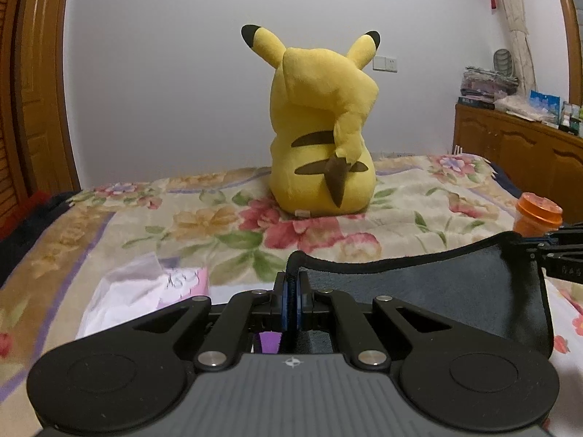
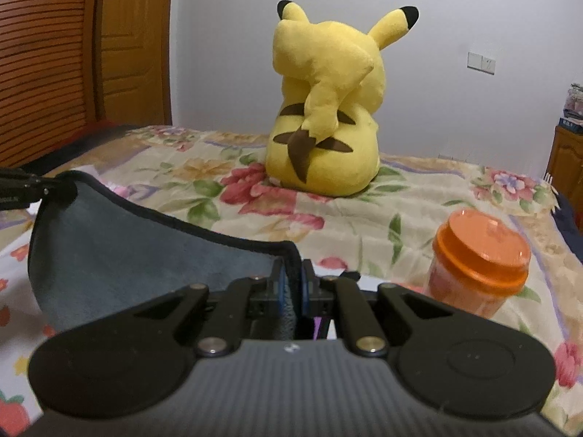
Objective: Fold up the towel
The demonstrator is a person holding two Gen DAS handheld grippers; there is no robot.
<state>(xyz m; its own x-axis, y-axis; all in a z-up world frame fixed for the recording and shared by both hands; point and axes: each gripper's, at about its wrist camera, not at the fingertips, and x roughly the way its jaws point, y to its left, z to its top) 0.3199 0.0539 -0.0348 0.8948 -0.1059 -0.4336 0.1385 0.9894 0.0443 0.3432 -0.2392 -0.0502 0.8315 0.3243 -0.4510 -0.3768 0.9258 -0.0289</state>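
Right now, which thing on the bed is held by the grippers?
The dark towel: left gripper and right gripper each pinch a corner. The yellow plush and orange jar stand untouched.

Open floral bedspread (image 1: pixel 226 218) stretches ahead between the two held corners and the far wall. Dead centre at the far side sits the yellow Pikachu plush (image 1: pixel 322 123), blocking the middle lane. On the right, near the right gripper (image 2: pixel 293 284), an orange-lidded jar (image 2: pixel 477 262) stands upright. On the left, near the left gripper (image 1: pixel 291 298), a crumpled plastic bag (image 1: pixel 142 291) lies. The dark grey towel (image 1: pixel 437 291) hangs taut between both.
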